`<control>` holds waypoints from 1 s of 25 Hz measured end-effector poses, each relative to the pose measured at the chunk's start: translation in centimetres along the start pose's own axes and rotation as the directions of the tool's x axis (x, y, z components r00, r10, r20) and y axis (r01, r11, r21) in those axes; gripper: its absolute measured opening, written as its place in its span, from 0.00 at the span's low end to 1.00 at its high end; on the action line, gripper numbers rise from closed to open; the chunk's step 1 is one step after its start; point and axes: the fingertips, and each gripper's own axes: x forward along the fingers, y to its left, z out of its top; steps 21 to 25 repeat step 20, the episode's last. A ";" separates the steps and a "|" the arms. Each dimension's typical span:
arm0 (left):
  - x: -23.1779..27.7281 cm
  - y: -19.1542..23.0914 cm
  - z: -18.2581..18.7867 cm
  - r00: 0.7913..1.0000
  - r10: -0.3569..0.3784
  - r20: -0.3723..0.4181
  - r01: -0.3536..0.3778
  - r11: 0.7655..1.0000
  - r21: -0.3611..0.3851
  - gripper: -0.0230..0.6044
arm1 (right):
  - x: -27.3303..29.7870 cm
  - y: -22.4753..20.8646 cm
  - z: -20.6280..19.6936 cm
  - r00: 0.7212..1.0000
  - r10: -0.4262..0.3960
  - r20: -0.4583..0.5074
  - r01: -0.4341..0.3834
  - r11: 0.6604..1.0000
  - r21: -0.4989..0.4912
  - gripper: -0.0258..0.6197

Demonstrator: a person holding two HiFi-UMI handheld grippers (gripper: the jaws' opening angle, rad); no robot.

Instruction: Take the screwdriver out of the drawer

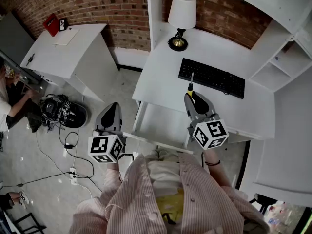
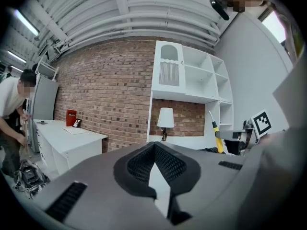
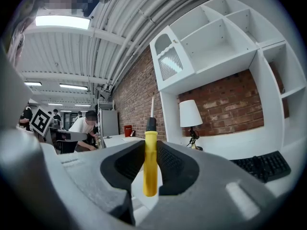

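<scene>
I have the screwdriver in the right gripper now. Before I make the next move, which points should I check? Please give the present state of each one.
1. Right gripper is shut on the screwdriver: ok, the jaws press on the yellow handle and the shaft points up.
2. Screwdriver is out of the drawer: ok.
3. Left gripper is free: ok, nothing is between its jaws.
4. Desk has a bare spot: ok, beside the keyboard.
5. Drawer is closed: not ok, it looks pulled out.
6. What else lies in the drawer: cannot tell.
</scene>
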 end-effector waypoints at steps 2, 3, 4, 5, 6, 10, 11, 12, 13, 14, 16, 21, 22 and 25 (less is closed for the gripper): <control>-0.1 0.0 -0.1 1.000 0.000 -0.005 0.000 1.000 -0.003 0.04 | -0.1 -0.1 0.0 1.000 -0.006 -0.001 0.006 1.000 -0.002 0.16; -0.1 0.0 -0.2 1.000 0.001 -0.008 -0.001 1.000 -0.004 0.04 | -0.2 -0.1 0.0 1.000 -0.009 -0.002 0.009 1.000 -0.003 0.16; -0.1 0.1 -0.3 1.000 0.002 -0.011 -0.002 1.000 -0.004 0.04 | -0.2 -0.2 0.0 1.000 -0.012 -0.003 0.012 1.000 -0.002 0.16; -0.1 0.1 -0.3 1.000 0.003 -0.014 -0.003 1.000 -0.004 0.04 | -0.3 -0.2 -0.1 1.000 -0.014 -0.004 0.014 1.000 -0.002 0.16; -0.2 0.1 -0.4 1.000 0.004 -0.016 -0.004 1.000 -0.005 0.04 | -0.3 -0.3 -0.1 1.000 -0.018 -0.005 0.018 1.000 -0.003 0.16; -0.2 0.4 -0.6 1.000 0.011 -0.025 -0.012 1.000 -0.005 0.04 | -0.3 -0.4 -0.2 0.999 -0.036 -0.003 0.036 0.999 -0.011 0.16; -0.2 0.5 -0.7 1.000 0.014 -0.027 -0.014 1.000 -0.004 0.04 | -0.3 -0.5 -0.3 0.999 -0.039 -0.003 0.039 0.999 -0.009 0.16; -0.2 0.5 -0.8 0.999 0.015 -0.028 -0.015 1.000 -0.003 0.04 | -0.4 -0.6 -0.4 0.999 -0.041 -0.003 0.041 0.999 -0.007 0.16; -0.2 0.5 -0.9 0.999 0.016 -0.029 -0.016 1.000 -0.002 0.04 | -0.4 -0.6 -0.5 0.999 -0.044 -0.002 0.044 0.999 -0.004 0.16; -0.2 0.5 -1.0 0.999 0.017 -0.030 -0.017 1.000 -0.001 0.04 | -0.5 -0.7 -0.6 0.999 -0.046 -0.002 0.046 0.999 -0.002 0.16; -0.2 0.6 -1.0 0.999 0.020 -0.032 -0.020 1.000 -0.002 0.04 | -0.5 -0.7 -0.6 0.999 -0.048 -0.002 0.048 0.999 -0.001 0.16; -0.3 0.4 -1.3 0.999 0.021 -0.040 -0.021 1.000 -0.004 0.04 | -0.7 -0.9 -0.5 0.998 -0.060 -0.007 0.060 0.998 -0.009 0.16; -0.3 0.4 -1.3 0.999 0.021 -0.040 -0.021 1.000 -0.004 0.04 | -0.7 -0.9 -0.5 0.998 -0.060 -0.007 0.060 0.998 -0.009 0.16; -0.3 0.4 -1.3 0.999 0.021 -0.040 -0.021 1.000 -0.004 0.04 | -0.7 -0.9 -0.5 0.998 -0.060 -0.007 0.060 0.998 -0.009 0.16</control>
